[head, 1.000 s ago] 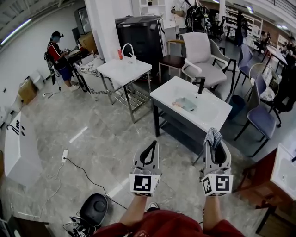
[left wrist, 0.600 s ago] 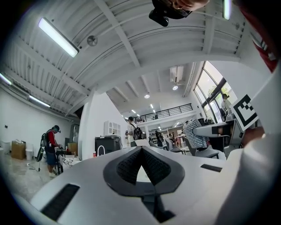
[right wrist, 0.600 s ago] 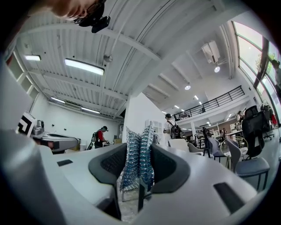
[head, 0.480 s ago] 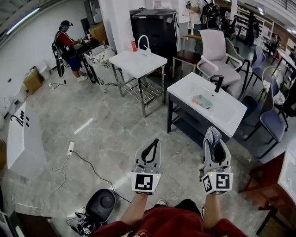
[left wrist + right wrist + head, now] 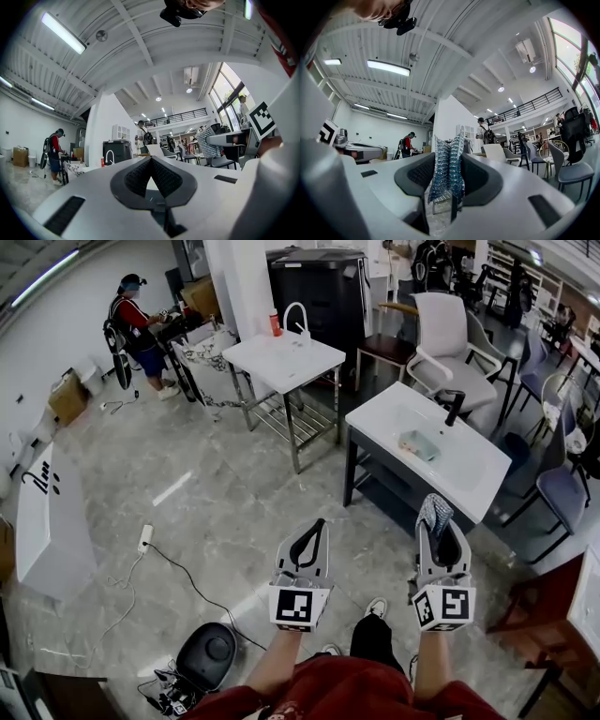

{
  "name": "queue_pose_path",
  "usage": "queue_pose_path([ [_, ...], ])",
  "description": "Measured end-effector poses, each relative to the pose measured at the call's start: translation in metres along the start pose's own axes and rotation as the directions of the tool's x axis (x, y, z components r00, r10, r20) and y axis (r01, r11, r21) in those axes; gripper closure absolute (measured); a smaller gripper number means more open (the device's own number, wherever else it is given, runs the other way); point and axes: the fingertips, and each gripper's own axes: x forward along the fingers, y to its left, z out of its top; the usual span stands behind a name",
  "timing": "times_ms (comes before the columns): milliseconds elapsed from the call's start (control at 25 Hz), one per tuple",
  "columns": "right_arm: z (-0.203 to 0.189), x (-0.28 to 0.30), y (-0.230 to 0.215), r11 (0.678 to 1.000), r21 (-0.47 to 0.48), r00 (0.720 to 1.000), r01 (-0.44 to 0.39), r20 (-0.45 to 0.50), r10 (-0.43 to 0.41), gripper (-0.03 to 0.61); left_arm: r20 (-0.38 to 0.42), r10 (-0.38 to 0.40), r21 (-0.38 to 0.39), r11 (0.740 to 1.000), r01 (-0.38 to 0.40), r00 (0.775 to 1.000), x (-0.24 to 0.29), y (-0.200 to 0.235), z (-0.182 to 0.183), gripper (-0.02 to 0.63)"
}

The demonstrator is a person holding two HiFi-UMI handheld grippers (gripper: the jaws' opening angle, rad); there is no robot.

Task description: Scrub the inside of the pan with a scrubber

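In the head view both grippers are held out low in front of me, over the floor. My left gripper (image 5: 316,525) is shut with nothing in it; in the left gripper view (image 5: 150,159) its dark pads meet at the tip. My right gripper (image 5: 435,509) is shut on a blue-silver mesh scrubber (image 5: 433,513), which stands upright between the pads in the right gripper view (image 5: 447,168). Ahead to the right stands a white sink table (image 5: 469,474) with a black tap (image 5: 455,407). A small pale-green thing (image 5: 419,445) lies in its basin; I cannot tell whether it is the pan.
A second white sink table (image 5: 272,360) stands further back, office chairs (image 5: 450,338) behind the near one. A person (image 5: 131,320) works at the far left. A cable with a power strip (image 5: 145,538) and a black round device (image 5: 208,652) lie on the floor. A dark wooden table (image 5: 548,615) is at the right.
The view has moved forward over the floor, and the white sink table has shifted in it. Both grippers keep their pose, the right one still holding the scrubber.
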Motion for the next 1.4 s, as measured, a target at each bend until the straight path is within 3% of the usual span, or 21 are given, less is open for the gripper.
queue_pose_path([
  [360,-0.01,0.07,-0.052,1.0,0.024,1.0,-0.015,0.01,0.015,0.403,0.038,0.019,0.017,1.0,-0.019,0.999,0.088,-0.003,0.0,0.603],
  [560,-0.01,0.113,-0.101,0.999,0.045,1.0,-0.004,0.014,0.004,0.403,-0.011,-0.007,0.018,1.0,0.008,1.0,0.154,-0.021,0.008,0.603],
  [720,-0.015,0.143,-0.145,0.999,0.041,1.0,0.003,0.012,-0.003,0.403,0.046,-0.021,0.04,0.999,0.019,0.999,0.21,-0.036,0.009,0.603],
  [960,-0.025,0.174,-0.212,0.997,0.061,0.999,0.038,0.005,-0.038,0.403,0.015,-0.048,0.045,0.998,0.047,0.999,0.275,-0.067,0.006,0.603],
  [1120,-0.036,0.195,-0.231,0.996,0.075,0.999,0.041,-0.003,-0.04,0.403,0.047,-0.056,0.069,0.996,0.052,0.997,0.305,-0.072,0.003,0.603],
  [1320,-0.049,0.223,-0.244,0.995,0.084,0.998,0.056,-0.024,-0.055,0.403,0.001,-0.072,0.05,0.996,0.072,0.997,0.335,-0.067,-0.011,0.603],
  [1400,-0.054,0.234,-0.247,0.995,0.076,0.998,0.066,-0.03,-0.063,0.403,0.016,-0.087,0.049,0.995,0.086,0.996,0.35,-0.062,-0.017,0.603],
])
